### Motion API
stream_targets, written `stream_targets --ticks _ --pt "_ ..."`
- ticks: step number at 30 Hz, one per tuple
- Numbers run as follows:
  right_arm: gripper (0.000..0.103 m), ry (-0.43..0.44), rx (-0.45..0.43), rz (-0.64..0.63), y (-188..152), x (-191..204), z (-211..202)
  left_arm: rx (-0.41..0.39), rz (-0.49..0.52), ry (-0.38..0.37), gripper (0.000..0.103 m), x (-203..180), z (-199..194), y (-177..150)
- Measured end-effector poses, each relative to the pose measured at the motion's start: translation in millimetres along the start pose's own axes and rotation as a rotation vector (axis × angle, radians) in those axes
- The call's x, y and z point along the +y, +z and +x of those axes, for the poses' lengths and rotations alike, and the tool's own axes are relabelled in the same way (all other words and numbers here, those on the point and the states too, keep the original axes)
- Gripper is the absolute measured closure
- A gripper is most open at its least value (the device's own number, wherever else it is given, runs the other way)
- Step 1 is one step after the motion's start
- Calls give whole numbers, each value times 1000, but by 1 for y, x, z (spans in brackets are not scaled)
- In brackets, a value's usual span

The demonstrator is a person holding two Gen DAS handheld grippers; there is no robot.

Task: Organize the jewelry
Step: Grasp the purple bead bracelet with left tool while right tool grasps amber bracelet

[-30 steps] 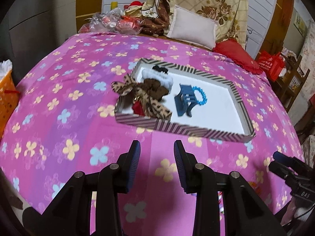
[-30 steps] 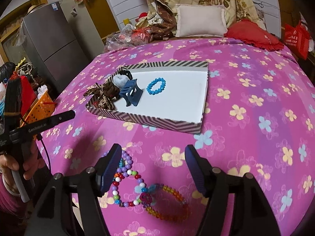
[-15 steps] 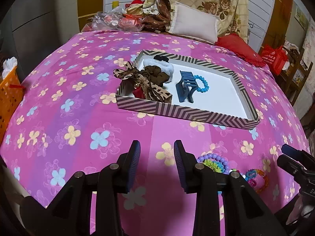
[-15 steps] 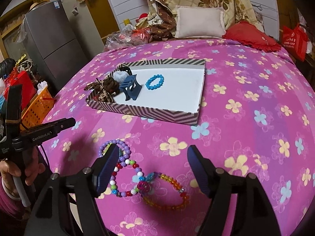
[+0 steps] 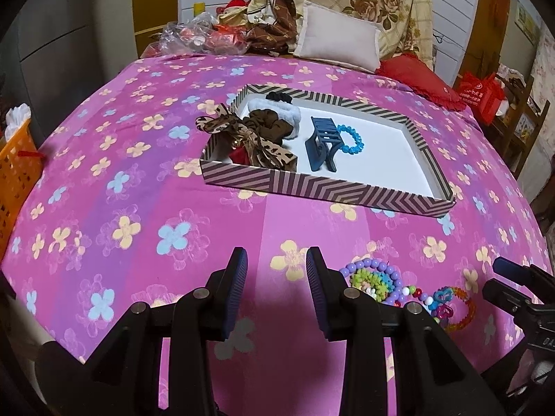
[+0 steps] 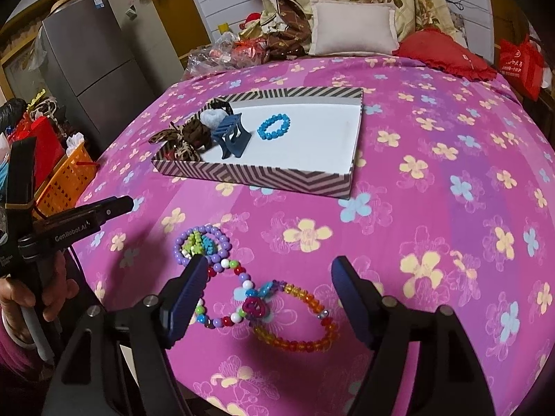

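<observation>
A zigzag-striped tray [image 5: 312, 187] [image 6: 263, 176] with a white floor lies on the pink flowered bedspread. It holds a blue claw clip [image 5: 322, 142] [image 6: 230, 135], a blue bead bracelet [image 5: 350, 138] [image 6: 274, 126], a leopard bow [image 5: 242, 135] and scrunchies [image 5: 267, 126]. Nearer me lie a purple bead bracelet [image 6: 201, 244] [image 5: 371, 274], a multicolour bead strand [image 6: 225, 298] and an orange bead bracelet [image 6: 298, 326]. My right gripper [image 6: 269, 294] stands open just above these, touching none. My left gripper [image 5: 276, 287] is open and empty, left of the beads.
An orange basket [image 5: 17, 170] [image 6: 66, 176] and a grey fridge [image 6: 86, 59] stand beyond the bed's left edge. Pillows [image 5: 336, 41], a red cushion [image 5: 419, 79] and plastic bags [image 5: 194, 36] fill the far end. A hand [image 6: 34, 294] holds the left gripper's handle.
The left view has drawn back from the tray, and the beaded bracelets have come into it at lower right. The right gripper's jaws have widened a little over the bracelets.
</observation>
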State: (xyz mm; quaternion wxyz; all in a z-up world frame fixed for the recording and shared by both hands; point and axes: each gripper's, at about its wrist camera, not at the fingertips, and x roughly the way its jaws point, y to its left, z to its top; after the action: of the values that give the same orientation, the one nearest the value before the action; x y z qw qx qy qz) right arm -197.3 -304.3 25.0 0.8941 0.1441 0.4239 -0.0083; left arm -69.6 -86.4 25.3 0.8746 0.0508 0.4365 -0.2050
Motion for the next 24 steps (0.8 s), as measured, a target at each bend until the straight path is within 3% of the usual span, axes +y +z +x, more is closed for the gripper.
stream_targets --ticks 10,24 --pt "27 -29 37 -25 -18 -5 1 77 9 -46 67 -4 12 -16" --pt "43 -78 76 -58 -37 -13 6 172 -10 -84 67 -15 43 -23"
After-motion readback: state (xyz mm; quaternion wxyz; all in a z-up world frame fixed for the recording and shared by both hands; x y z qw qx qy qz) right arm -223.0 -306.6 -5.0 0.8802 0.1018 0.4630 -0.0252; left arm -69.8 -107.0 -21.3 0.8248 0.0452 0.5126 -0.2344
